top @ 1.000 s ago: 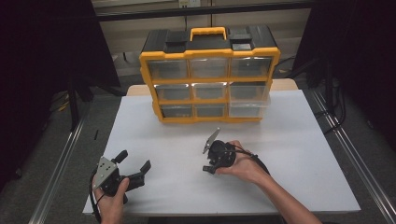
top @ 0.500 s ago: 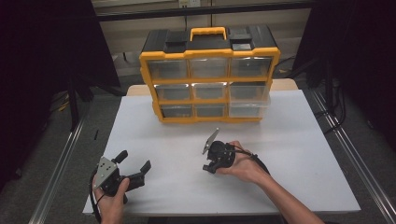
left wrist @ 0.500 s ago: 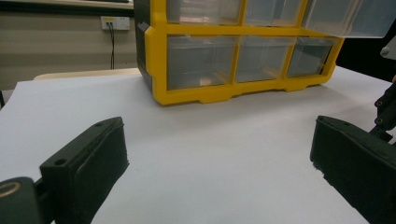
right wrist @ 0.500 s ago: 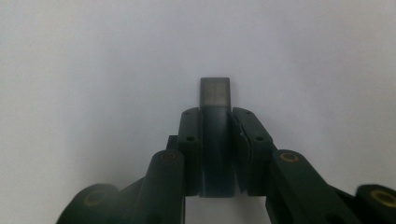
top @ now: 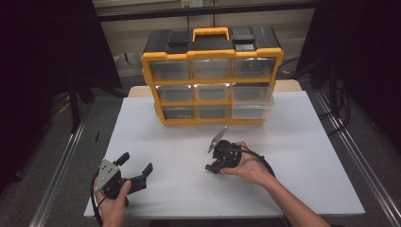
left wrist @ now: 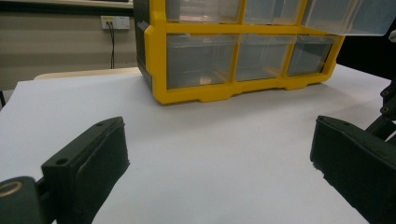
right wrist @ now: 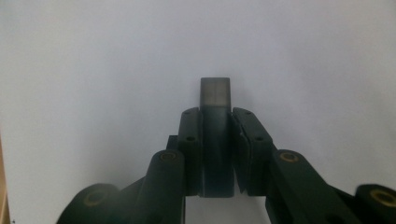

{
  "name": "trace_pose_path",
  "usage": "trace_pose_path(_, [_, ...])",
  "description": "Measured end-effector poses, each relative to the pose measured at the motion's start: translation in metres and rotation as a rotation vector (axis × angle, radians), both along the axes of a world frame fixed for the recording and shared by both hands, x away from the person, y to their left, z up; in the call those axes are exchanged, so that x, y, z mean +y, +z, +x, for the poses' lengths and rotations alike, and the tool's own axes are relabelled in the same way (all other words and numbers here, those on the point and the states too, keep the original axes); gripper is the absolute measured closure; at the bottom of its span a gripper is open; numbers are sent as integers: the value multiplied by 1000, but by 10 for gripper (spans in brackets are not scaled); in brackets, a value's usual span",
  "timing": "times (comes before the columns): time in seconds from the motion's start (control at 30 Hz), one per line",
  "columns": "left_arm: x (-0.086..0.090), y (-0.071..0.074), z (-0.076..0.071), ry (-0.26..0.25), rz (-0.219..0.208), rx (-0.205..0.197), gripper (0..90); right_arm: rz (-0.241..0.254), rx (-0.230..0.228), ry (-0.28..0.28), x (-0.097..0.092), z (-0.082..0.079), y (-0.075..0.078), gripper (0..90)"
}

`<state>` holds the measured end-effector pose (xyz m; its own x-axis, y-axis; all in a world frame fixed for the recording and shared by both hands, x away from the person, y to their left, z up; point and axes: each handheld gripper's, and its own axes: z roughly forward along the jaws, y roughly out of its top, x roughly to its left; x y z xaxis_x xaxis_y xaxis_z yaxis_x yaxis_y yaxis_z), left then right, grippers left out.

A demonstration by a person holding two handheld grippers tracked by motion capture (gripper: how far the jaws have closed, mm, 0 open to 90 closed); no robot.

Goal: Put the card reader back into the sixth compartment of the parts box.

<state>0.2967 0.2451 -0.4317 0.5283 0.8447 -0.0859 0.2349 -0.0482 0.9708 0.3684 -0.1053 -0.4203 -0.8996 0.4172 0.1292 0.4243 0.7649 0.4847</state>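
**Small block held, not yet stowed**

Right gripper (top: 213, 166) is clamped on a small grey block (right wrist: 215, 91) over the desk (top: 302, 142). Left gripper (top: 135, 166) sits apart, idle at 7 o'clock. Drawer organiser (top: 213, 80) at 12 o'clock; its right-hand drawer (top: 252, 111) looks partly out. Placement apparently remains.

no readable text, no labels, brands or nos. — none legible on anything
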Motion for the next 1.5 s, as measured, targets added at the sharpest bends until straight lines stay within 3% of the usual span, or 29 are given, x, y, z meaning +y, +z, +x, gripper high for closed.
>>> trace_pose_path(0.23, [1, 0, 0, 1, 4, -3, 41, 55, -15, -25, -8, -2, 4, 741])
trace_pose_path(0.73, [2, 1, -3, 3, -2, -5, 41, 182, -109, -69, -30, -7, 23, 741])
trace_pose_path(1.5, [1, 0, -4, 0, 4, -1, 39, 293, -204, -87, -51, -11, 56, 742])
